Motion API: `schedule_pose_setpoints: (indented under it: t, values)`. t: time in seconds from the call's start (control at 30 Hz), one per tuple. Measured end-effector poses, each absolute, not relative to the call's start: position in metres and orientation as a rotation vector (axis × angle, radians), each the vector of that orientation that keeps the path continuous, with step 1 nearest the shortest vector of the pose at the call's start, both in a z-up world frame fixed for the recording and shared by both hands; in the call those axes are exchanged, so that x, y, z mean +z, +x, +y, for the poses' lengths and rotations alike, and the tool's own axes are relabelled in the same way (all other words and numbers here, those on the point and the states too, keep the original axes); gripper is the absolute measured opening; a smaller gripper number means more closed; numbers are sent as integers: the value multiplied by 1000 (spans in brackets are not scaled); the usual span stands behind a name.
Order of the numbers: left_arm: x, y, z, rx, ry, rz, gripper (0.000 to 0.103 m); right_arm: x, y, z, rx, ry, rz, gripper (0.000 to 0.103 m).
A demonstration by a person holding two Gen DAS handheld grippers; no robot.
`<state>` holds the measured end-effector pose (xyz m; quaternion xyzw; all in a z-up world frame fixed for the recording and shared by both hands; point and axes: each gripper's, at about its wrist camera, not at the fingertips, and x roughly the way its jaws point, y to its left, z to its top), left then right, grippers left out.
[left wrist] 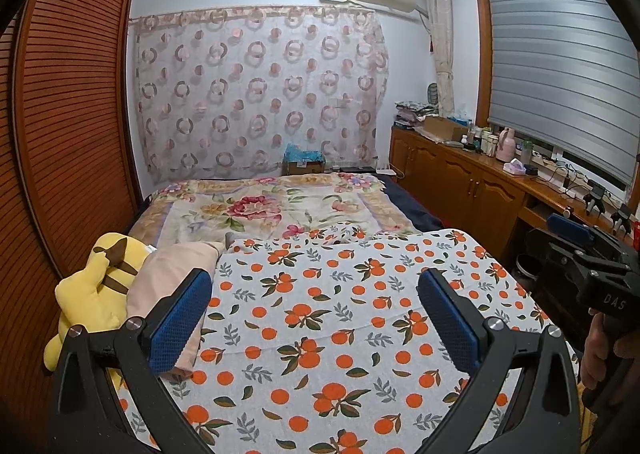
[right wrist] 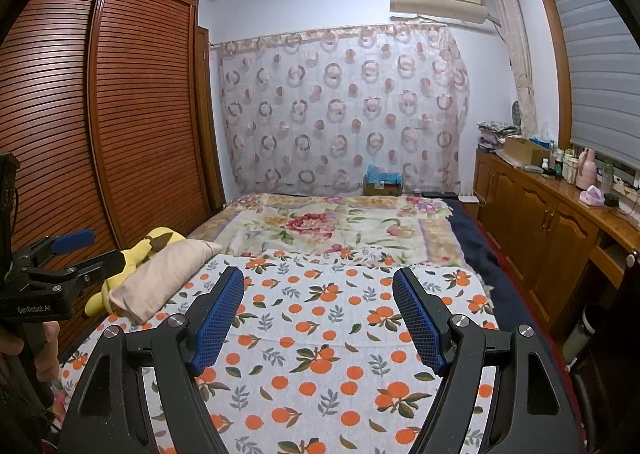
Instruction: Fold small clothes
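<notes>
Where the clothes are: no small garment can be picked out in either view. The near half of the bed [left wrist: 404, 210] is covered by an orange-print cloth [left wrist: 320, 334], lying flat and smooth w/ one faint crease across it. Can't tell if that is the piece to fold or just the work surface.
L gripper [left wrist: 314, 278]: jaws spread wide, nothing between the blue pads, held above the orange-print cloth.
R gripper [right wrist: 319, 274]: same, jaws spread, nothing held, above the cloth's right half.
Other soft things: beige pillow [right wrist: 160, 274] and yellow plush [left wrist: 92, 286] at the bed's left edge; floral blanket [left wrist: 260, 210] further up. A pile of textiles [left wrist: 412, 110] sits on the far cabinet [left wrist: 460, 170], too small to say if it's clothes.
Stage: bare cloth fits both garments yet to be laid out and garments folded and taken away; pics don't settle which.
Handling (judgement): thin cotton-type fabric, so prob. light, limp, not fragile; it will sag and bunch, no stiffness to push against.
Grip spot (judgement): pinch at a hem or corner, one per tool, pads closing on a single layer only, b/c the sheet below could get caught too.
</notes>
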<state>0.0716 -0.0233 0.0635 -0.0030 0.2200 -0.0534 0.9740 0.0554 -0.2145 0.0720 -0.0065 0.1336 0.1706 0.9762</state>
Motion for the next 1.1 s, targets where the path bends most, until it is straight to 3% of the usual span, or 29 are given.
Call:
schedule_pose_setpoints:
  t: [1.1]
  values:
    - [64,70,-22,-106,-10,445,103,69,60,-217,343,-14,274,78]
